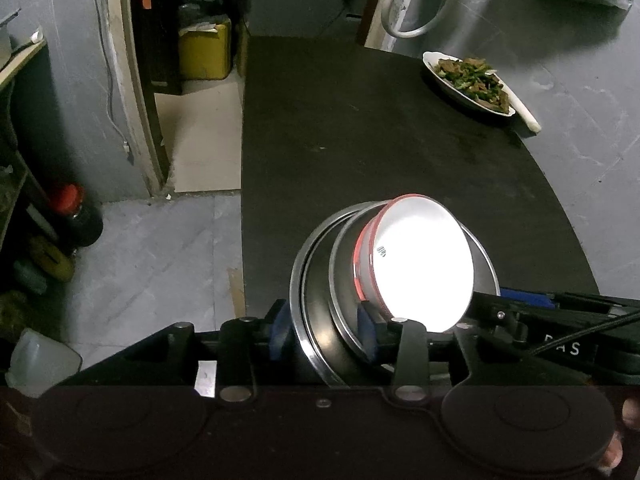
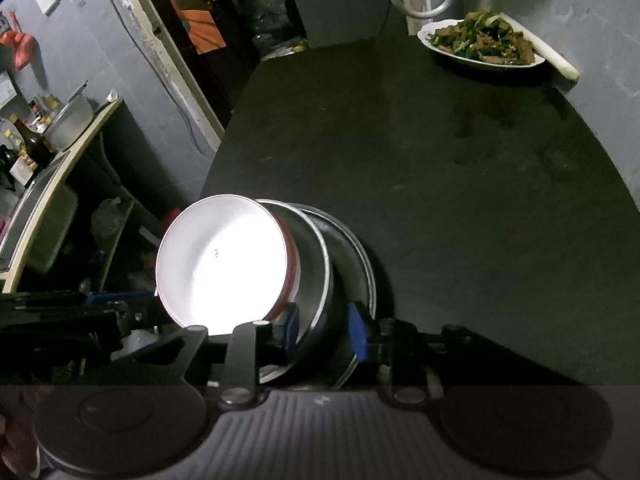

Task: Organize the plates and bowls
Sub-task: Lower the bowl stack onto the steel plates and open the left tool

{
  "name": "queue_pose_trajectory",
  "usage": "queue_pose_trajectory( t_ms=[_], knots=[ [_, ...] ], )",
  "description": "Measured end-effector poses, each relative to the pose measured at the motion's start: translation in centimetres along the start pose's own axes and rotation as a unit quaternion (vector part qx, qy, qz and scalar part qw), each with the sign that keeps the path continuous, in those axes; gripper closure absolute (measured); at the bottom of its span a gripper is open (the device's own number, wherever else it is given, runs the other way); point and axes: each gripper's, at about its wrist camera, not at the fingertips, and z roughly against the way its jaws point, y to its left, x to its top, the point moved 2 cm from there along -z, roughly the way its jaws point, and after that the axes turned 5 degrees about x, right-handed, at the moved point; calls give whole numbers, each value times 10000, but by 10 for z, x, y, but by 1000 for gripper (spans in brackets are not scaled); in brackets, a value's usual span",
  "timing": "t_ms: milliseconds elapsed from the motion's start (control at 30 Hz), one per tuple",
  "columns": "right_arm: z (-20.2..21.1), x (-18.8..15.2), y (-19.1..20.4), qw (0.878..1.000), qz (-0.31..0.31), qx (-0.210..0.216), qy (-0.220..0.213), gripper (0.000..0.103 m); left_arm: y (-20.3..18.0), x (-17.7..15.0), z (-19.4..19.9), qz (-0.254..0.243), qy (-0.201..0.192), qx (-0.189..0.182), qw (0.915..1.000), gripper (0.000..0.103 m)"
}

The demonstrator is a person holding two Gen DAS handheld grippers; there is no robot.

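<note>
A white bowl with a red rim (image 1: 420, 264) (image 2: 224, 268) sits nested in two steel bowls (image 1: 316, 280) (image 2: 320, 264) near the front left edge of the black table (image 1: 360, 140). My left gripper (image 1: 323, 332) straddles the steel rims on one side, one blue pad outside the outer bowl and one beside the red rim. My right gripper (image 2: 324, 330) straddles the rims on the opposite side. Dark gaps show between the pads and the metal on both, so both stand open. Each view also shows the other gripper's black body at the frame's side.
A white plate of cooked greens and meat (image 1: 468, 80) (image 2: 480, 44) stands at the far right of the table, with a white stalk (image 1: 524, 114) beside it. The table's left edge drops to a grey floor with bottles (image 1: 76, 216). A counter with a pot (image 2: 68, 124) stands further left.
</note>
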Motion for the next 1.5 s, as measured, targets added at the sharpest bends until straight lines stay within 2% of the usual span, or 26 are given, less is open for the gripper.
queue_pose_trajectory(
  t_ms=[267, 333, 400, 967, 1233, 1367, 1500],
  knots=[
    [4, -2, -1, 9999, 39, -38, -91, 69, 0, -1, 4, -28, -122, 112, 9999, 53],
    [5, -2, 1, 9998, 101, -88, -121, 66, 1, -1, 4, -29, -136, 124, 9998, 51],
    [7, -1, 1, 9996, 144, -180, -134, 57, 1, -1, 3, -40, -141, 153, 9998, 50],
    [9, 0, -9, 9995, 3, -170, -254, 41, 2, 4, 3, -16, -303, 525, 9982, 34],
    [10, 0, -11, 9994, -44, -192, -295, 34, 10, 5, 5, 135, -399, 580, 9974, 16],
    [11, 0, -12, 9993, -95, -106, -358, 18, 12, 5, 4, 171, -447, 612, 9970, 9],
    [11, 0, -9, 9992, -13, -134, -373, 18, 14, 6, 4, 204, -460, 602, 9969, 5]
  ],
)
